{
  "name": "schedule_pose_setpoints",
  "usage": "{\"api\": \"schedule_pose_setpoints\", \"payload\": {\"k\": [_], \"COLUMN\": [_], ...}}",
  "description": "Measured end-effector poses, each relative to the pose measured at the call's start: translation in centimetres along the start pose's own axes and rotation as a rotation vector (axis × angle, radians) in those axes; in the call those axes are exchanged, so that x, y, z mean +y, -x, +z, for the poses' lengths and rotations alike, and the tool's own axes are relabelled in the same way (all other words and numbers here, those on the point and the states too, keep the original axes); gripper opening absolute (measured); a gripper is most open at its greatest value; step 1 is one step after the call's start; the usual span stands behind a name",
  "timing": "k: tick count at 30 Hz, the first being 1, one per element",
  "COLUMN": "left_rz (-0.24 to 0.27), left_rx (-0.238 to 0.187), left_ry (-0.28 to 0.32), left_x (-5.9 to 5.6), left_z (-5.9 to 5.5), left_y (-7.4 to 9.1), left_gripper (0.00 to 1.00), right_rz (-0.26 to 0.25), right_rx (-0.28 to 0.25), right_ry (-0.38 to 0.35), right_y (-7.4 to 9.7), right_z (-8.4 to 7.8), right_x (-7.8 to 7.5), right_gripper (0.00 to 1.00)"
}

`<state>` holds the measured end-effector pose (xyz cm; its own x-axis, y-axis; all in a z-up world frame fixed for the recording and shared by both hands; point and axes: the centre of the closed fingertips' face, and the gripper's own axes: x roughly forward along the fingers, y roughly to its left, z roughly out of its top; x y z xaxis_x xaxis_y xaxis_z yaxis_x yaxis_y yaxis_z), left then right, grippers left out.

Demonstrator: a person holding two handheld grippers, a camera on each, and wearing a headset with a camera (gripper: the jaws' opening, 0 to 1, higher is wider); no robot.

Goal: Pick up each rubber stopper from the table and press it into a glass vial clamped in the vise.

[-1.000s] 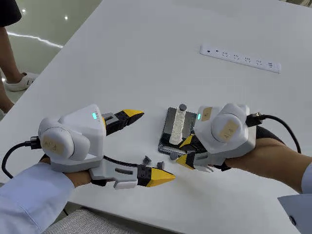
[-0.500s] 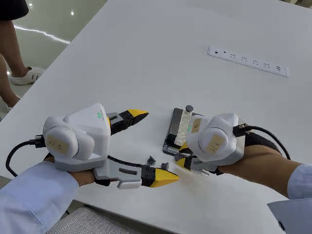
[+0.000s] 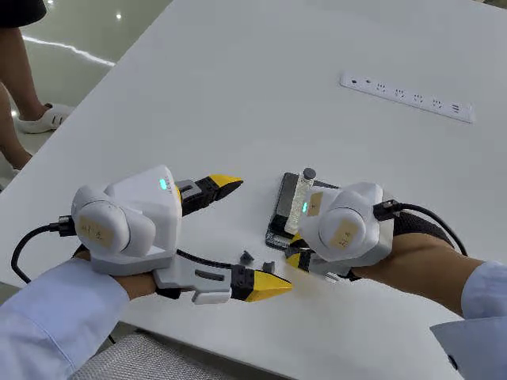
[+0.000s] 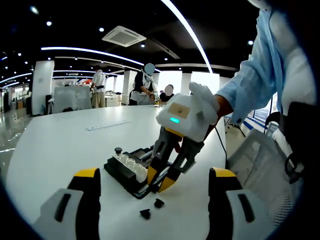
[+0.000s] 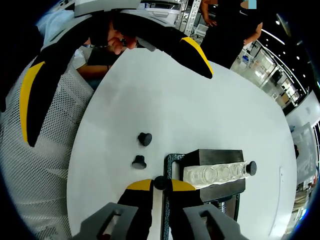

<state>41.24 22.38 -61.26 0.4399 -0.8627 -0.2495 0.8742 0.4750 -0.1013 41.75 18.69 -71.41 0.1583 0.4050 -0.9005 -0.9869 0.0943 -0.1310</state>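
A black vise [image 3: 279,226] clamps a row of glass vials [image 3: 299,202] lying on their sides; the far vial carries a dark stopper [image 3: 309,173]. In the right gripper view the vials [image 5: 215,173] lie just right of my right gripper [image 5: 160,184], which is shut on a small dark rubber stopper [image 5: 160,181]. Two loose stoppers [image 3: 247,256] [image 3: 268,267] lie on the white table just left of the right gripper [image 3: 295,252]. They lie between the jaws of my wide-open left gripper [image 3: 252,234]. The left gripper view has both stoppers [image 4: 145,213] [image 4: 159,202] below the right gripper [image 4: 160,180].
A white power strip [image 3: 408,96] lies far back on the right of the table [image 3: 238,95]. The table's near edge runs just below both hands. A person's legs stand off the table at the far left. People stand in the room's background.
My right gripper has drawn a little left, nearer the vise's front end, with the stopper still held. The left gripper has kept its wide-open pose; the head camera has shifted slightly.
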Motion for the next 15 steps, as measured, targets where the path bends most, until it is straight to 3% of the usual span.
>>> {"api": "schedule_pose_setpoints", "payload": {"k": [8,15], "left_rz": [-0.006,-0.009], "left_rx": [0.001,-0.001], "left_ry": [-0.003,-0.003], "left_x": [-0.2,-0.5], "left_z": [0.0,-0.1], "left_y": [-0.2,-0.3], "left_gripper": [0.87,0.86], "right_rz": [0.014,0.048], "right_rx": [-0.005,0.039], "right_ry": [0.001,-0.005], "right_y": [0.9,1.2], "right_z": [0.1,-1.3], "right_x": [0.5,1.6], "right_gripper": [0.09,0.09]}}
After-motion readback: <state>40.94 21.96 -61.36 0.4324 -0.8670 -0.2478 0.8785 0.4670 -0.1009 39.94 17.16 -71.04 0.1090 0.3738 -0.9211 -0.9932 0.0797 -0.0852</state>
